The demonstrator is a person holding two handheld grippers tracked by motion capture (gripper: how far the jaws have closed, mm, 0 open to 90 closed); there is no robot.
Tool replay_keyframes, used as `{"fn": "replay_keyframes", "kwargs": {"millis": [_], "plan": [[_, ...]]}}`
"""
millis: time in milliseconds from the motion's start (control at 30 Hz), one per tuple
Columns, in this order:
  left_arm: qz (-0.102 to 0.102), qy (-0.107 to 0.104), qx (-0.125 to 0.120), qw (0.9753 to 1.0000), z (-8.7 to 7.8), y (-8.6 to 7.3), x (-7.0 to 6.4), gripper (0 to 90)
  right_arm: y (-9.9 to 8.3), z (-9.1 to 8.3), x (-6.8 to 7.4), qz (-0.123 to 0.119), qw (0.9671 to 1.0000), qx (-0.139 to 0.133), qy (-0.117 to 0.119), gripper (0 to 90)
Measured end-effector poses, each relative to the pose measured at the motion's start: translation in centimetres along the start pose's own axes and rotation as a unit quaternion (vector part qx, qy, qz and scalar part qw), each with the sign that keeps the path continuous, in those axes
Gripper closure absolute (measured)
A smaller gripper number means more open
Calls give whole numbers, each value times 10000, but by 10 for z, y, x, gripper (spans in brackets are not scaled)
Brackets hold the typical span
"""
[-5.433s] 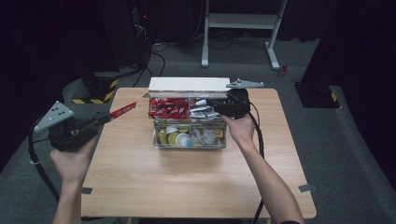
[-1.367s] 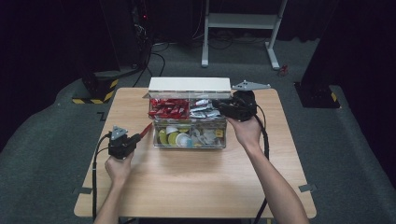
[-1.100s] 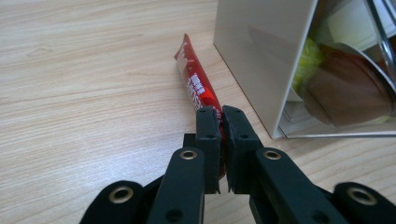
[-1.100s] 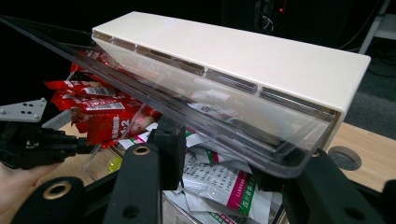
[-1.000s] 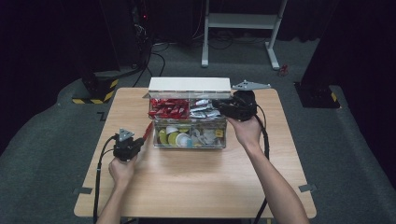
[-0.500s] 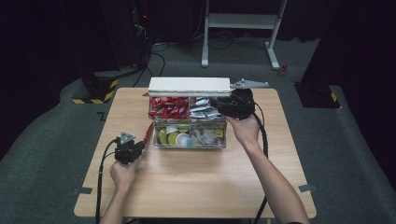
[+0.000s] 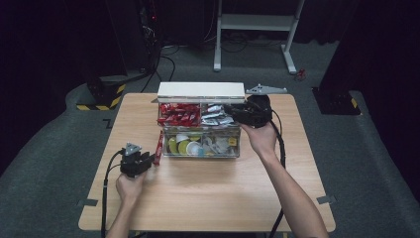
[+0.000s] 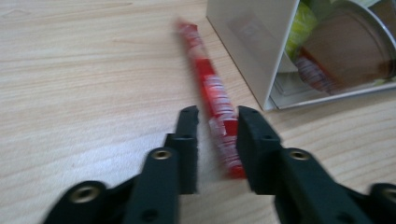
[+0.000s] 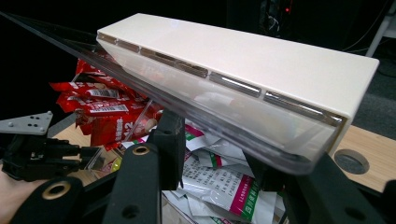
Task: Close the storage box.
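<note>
Left gripper sits low on the near-left of the table, just left of the clear box. In the left gripper view its jaws are part open, one either side of the near end of a red stick packet. Right jaw looks to be touching the packet edge; left jaw has a visible gap. Not clamped. Packet lies flat on the wood, long axis running away from the gripper, its far end just beside the box's near-left corner. Frame is a bit blurred, so I cannot tell for sure about the right-jaw contact.

High view: same packet lies alongside the box's left wall, outside it.

Box: near row has round yellow and white items, far-left compartment is full of red packets, far-right one holds white sachets.

Right gripper is at the far-right corner of the box. In the right gripper view its jaws are narrowly open and pinch the edge of the clear lid, one jaw under, one over, holding it raised and tilted open. White hinge block runs along the lid's far side. Sachets sit right below the jaws.
</note>
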State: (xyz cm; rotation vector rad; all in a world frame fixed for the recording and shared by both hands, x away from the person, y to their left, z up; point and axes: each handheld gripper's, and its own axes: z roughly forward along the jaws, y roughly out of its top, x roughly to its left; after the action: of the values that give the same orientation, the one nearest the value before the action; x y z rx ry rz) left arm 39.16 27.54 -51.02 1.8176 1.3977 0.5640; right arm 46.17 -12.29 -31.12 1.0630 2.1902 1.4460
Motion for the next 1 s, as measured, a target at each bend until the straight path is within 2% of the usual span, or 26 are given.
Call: {"fn": "replay_keyframes", "kwargs": {"millis": [33,200,300,333,533,667,767,867,1000], "plan": [[-31,-48,-28,10000,-3,-1,0,571,-1,-1,1,-3,10000,-33,-22,602],[-81,-102,-28,9999,-8,-7,-1,479,-6,-4,0,2,10000,-39,-21,608],[-76,-82,77,9999,-12,-13,0,439,-6,-4,1,-25,10000,-40,-35,605],[-74,-19,131,9999,-14,-18,3,429,-6,-5,1,-30,10000,-67,-10,605],[-107,19,141,9998,-21,-27,10,403,-7,-6,2,-29,9999,-113,24,604],[-29,182,257,9995,-20,-33,11,379,-9,-10,5,-82,9998,-149,48,605],[-60,304,218,9993,-21,-35,12,367,-11,-12,6,-99,9998,-154,66,604],[-71,330,178,9993,-22,-37,14,360,-14,-12,7,-97,9998,-145,74,604],[3,438,184,9989,-22,-39,13,345,-19,-11,7,-91,9999,-118,78,604]]}}
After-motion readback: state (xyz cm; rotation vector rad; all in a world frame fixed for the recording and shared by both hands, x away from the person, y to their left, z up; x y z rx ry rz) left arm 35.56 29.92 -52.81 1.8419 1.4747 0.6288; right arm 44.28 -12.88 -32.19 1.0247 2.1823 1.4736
